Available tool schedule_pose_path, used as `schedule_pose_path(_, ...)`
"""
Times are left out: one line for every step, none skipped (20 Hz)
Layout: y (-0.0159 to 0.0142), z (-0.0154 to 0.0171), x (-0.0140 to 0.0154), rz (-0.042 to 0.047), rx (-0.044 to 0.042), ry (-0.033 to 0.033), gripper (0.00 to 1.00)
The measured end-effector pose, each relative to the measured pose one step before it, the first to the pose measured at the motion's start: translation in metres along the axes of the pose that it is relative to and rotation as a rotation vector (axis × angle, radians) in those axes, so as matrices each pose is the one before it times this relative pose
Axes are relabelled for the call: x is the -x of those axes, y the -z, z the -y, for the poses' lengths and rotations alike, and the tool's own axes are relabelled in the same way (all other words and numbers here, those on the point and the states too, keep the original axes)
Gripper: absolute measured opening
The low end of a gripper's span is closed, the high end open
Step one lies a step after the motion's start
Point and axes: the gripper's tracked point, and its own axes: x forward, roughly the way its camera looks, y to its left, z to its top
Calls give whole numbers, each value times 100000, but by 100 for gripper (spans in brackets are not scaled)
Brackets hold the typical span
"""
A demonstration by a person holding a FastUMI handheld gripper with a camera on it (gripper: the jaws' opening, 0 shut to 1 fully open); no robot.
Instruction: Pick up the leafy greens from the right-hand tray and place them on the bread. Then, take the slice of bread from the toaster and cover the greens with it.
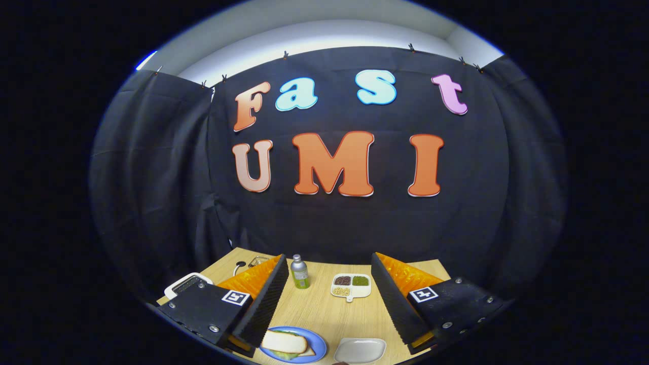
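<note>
My gripper (329,261) is open, held above the wooden table (319,309) with nothing between its wide-spread fingers. Below and between the fingers, nearer the left one, a blue plate (317,350) holds a slice of bread (284,342). A strip of leafy greens (285,356) peeks out from under that slice. To the right of the plate lies a small white tray (360,350), bare inside. A white toaster (185,285) stands at the table's left side, partly hidden behind the left finger; I cannot see into its slot.
A small green-labelled bottle (299,272) stands at the back of the table between the fingers. Beside it, to the right, lies a white divided dish (351,286) with three portions of seeds or grains. A cable (243,264) lies near the toaster.
</note>
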Motion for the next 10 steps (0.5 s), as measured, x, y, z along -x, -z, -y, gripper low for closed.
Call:
schedule_pose_path(-924, 461, 271, 2047, 79, 1710, 98)
schedule_pose_path(-1015, 700, 229, 2863, 701, 2145, 98)
schedule_pose_path(-528, 917, -97, 2264, 768, 2415, 99)
schedule_pose_path(-643, 603, 170, 2082, 600, 1924, 99)
schedule_pose_path(-572, 366, 356, 1410, 244, 1221, 98)
schedule_pose_path(-490, 197, 151, 1436, -12, 542, 98)
schedule_pose_path(-407, 169, 190, 1516, 609, 119, 98)
schedule_pose_path(-322, 271, 50, 1376, 868, 741, 98)
schedule_pose_path(-19, 196, 103, 702, 688, 688, 98)
schedule_pose_path(37, -16, -74, 249, -539, 8, 98)
